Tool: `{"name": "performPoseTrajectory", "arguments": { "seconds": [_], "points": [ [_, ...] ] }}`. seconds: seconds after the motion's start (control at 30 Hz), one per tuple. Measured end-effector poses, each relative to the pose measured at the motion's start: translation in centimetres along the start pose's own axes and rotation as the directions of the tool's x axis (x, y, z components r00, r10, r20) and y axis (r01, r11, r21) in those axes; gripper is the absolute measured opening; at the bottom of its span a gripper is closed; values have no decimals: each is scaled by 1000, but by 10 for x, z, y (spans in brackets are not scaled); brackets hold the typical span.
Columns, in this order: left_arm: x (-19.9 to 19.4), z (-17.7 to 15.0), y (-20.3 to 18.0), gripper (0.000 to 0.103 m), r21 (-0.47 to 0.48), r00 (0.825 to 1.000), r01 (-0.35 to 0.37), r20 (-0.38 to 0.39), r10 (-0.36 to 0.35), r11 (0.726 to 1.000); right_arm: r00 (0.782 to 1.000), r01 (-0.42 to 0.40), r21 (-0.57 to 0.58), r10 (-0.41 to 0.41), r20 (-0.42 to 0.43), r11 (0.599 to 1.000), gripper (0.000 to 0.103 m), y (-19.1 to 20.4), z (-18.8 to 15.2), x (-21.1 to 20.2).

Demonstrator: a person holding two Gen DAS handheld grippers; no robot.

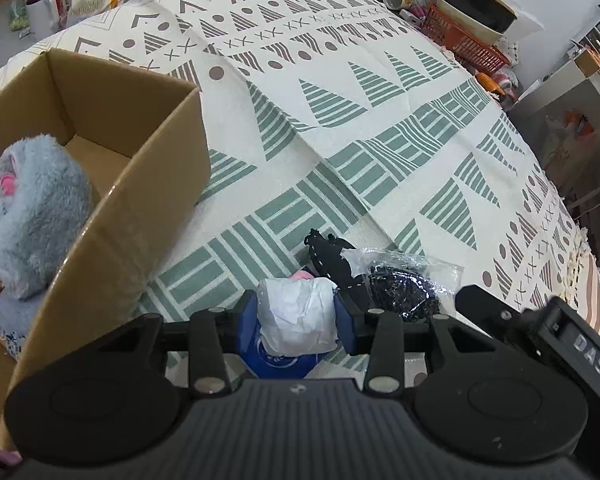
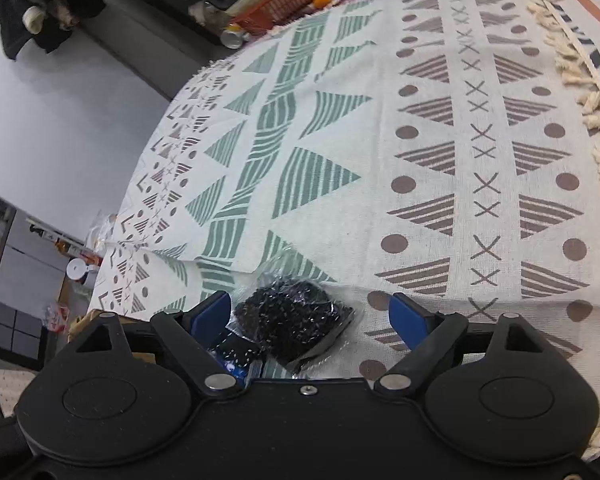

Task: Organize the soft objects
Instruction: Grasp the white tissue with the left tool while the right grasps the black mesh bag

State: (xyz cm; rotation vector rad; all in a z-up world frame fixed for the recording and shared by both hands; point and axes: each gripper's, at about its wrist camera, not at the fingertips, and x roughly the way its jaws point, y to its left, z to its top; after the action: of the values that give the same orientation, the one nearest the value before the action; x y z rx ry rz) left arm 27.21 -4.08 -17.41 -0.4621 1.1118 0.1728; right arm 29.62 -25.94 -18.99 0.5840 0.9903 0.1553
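Nearest the left wrist camera, a crumpled white bundle wrapped in clear plastic (image 1: 298, 318) is gripped between the blue pads of the left gripper (image 1: 297, 322), whose jaws are closed against its sides; something blue with a round print and a bit of pink can be seen just under and behind it. Just to its right, a black soft item with white stitching (image 1: 332, 256) and a clear plastic bag of dark, speckled material (image 1: 404, 284) are lying on the cream cloth patterned with green and brown triangles (image 1: 340, 80). At the left, an open brown cardboard box (image 1: 140, 184) is standing on the cloth, and a fluffy grey plush toy with pink details (image 1: 32, 216) is seen inside it, beside something orange at the frame edge.

In the right wrist view, the right gripper (image 2: 312, 312) is held wide open with nothing grasped; the same bag of dark material (image 2: 296, 316) lies between its blue fingers (image 2: 408, 316), nearer the left one.
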Motion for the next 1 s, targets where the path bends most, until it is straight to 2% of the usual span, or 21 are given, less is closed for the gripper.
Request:
{"name": "performPoseTrajectory", "arguments": {
  "seconds": [0.2, 0.27, 0.33, 0.37, 0.4, 0.57, 0.77, 1.0],
  "points": [
    [-6, 2, 2, 40, -4, 1000, -15, 12, 15, 1000, 999, 9, 23, -8, -50, 1000, 89, -2, 0, 21],
    [-9, 2, 2, 40, 10, 1000, -20, 18, 20, 1000, 998, 25, 21, -24, -54, 999, 86, -2, -1, 27],
    [-13, 2, 3, 40, 12, 999, -25, 24, 24, 1000, 999, 23, 4, -23, -40, 1000, 69, -1, -2, 27],
    [-16, 2, 4, 40, 11, 999, -26, 26, 26, 1000, 999, 14, -9, -14, -44, 1000, 51, 0, -2, 28],
    [-18, 1, 5, 40, 13, 999, -27, 28, 27, 1000, 999, 5, -11, -6, -51, 1000, 45, 0, -3, 28],
    [-34, 0, 9, 40, 19, 999, -18, 47, 17, 1000, 998, -7, -17, 6, -61, 1000, 34, 1, -9, 17],
    [-53, -1, 18, 40, 8, 998, -6, 67, 6, 1000, 999, 5, -36, -7, -31, 999, 27, 4, -20, -7],
    [-75, -3, 29, 40, -5, 996, 18, 92, -18, 1000, 1000, 9, -57, -7, 31, 998, 26, 7, -26, -36]
  ]
}}
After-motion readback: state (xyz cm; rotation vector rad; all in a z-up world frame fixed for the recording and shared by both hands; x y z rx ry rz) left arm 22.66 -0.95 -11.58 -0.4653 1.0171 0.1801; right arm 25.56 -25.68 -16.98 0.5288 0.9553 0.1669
